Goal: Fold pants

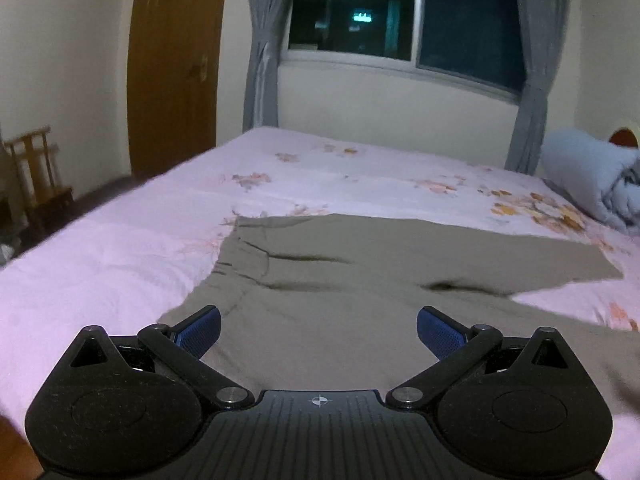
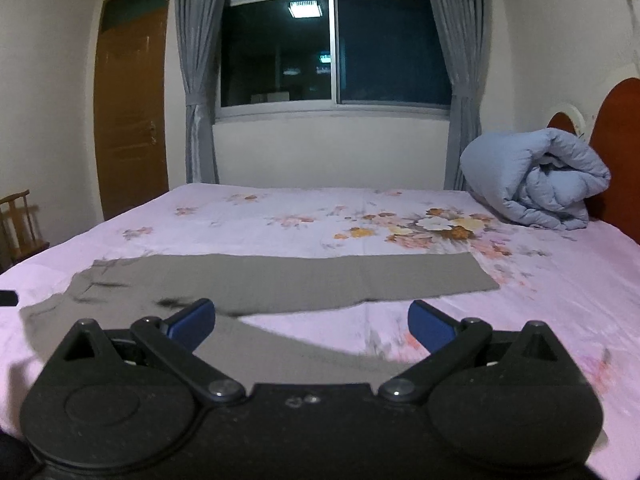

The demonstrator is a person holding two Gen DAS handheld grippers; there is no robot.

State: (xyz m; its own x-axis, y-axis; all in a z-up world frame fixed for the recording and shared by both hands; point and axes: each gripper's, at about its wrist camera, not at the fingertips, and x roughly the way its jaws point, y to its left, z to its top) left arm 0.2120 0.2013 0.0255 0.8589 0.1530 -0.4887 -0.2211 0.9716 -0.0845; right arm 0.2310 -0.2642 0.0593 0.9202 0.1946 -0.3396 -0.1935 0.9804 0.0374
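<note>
Grey-olive pants (image 1: 360, 264) lie spread flat on the pink floral bed sheet (image 1: 100, 280), waist to the left, legs running to the right. In the right wrist view the pants (image 2: 320, 280) show one leg stretched far right and the other leg nearer, under the gripper. My left gripper (image 1: 319, 328) is open and empty, hovering over the waist and hip part. My right gripper (image 2: 312, 322) is open and empty, hovering over the near leg's edge and the sheet.
A rolled blue quilt (image 2: 536, 180) lies at the bed's right end by a red-brown headboard (image 2: 618, 148). A window with grey curtains (image 2: 332, 48) is behind the bed. A brown door (image 1: 172, 68) and a wooden chair (image 1: 36, 176) stand at the left.
</note>
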